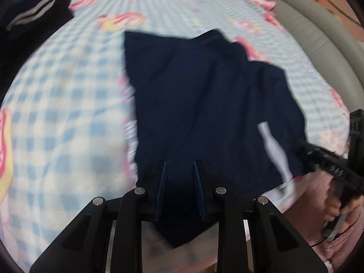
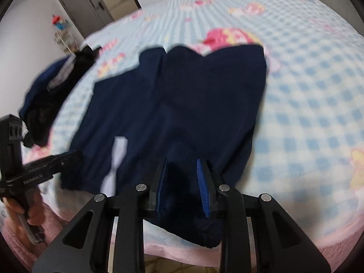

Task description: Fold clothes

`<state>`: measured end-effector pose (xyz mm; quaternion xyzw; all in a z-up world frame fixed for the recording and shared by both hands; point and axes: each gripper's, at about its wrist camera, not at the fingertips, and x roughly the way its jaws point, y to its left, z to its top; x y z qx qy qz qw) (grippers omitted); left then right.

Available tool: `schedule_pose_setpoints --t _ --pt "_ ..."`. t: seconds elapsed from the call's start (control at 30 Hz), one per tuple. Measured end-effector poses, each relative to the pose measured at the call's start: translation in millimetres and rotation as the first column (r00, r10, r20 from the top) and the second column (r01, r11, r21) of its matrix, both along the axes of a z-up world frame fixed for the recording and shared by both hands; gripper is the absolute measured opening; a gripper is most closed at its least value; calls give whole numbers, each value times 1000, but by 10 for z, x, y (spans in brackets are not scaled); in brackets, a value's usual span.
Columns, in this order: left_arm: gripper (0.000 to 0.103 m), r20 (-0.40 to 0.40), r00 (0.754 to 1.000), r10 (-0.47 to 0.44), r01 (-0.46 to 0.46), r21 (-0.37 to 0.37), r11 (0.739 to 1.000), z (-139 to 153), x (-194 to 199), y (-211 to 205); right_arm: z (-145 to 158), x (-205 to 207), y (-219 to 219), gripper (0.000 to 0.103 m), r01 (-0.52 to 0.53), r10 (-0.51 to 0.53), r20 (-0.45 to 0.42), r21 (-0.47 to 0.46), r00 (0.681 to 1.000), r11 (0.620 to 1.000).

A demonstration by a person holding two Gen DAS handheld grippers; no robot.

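A navy garment [image 1: 204, 91] lies spread on the blue-and-white checked bedspread [image 1: 68, 113], with a pale stripe [image 1: 273, 150] near its right hem. My left gripper [image 1: 179, 166] hangs over the near hem with its jaws apart. Navy cloth lies in the gap, and the pads do not press on it. In the right wrist view the same garment [image 2: 182, 91] reaches to the bed's near edge. My right gripper [image 2: 182, 161] stands open over that hem, with cloth loose between its blue pads [image 2: 202, 177]. Each gripper also shows in the other's view, hand-held: the right gripper [image 1: 302, 145] and the left gripper [image 2: 75, 157].
A pile of dark clothes [image 1: 34, 22] [image 2: 45, 91] lies at the bed's far left. A grey padded rail [image 1: 307, 22] runs along the right side. A pink blanket edge [image 2: 182, 254] hangs at the front. A grey door [image 2: 84, 6] and a small shelf [image 2: 61, 36] stand beyond the bed.
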<state>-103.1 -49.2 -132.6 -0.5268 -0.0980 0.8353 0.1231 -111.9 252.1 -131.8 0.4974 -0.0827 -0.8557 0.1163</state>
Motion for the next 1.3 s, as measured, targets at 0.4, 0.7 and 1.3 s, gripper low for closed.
schedule_pose_setpoints --t 0.4,0.7,1.3 --pt "29 -77 997 18 -12 81 997 352 -314 -278 475 -289 81 33 -37 34 -73 -40 997 999" --pt "46 -65 991 114 -107 109 988 246 -1032 -492 734 -961 -284 33 -88 95 -101 72 990 994" --pt "5 -72 992 102 -96 78 992 -16 -1557 -450 68 -2095 -917 11 -224 222 33 72 974 972"
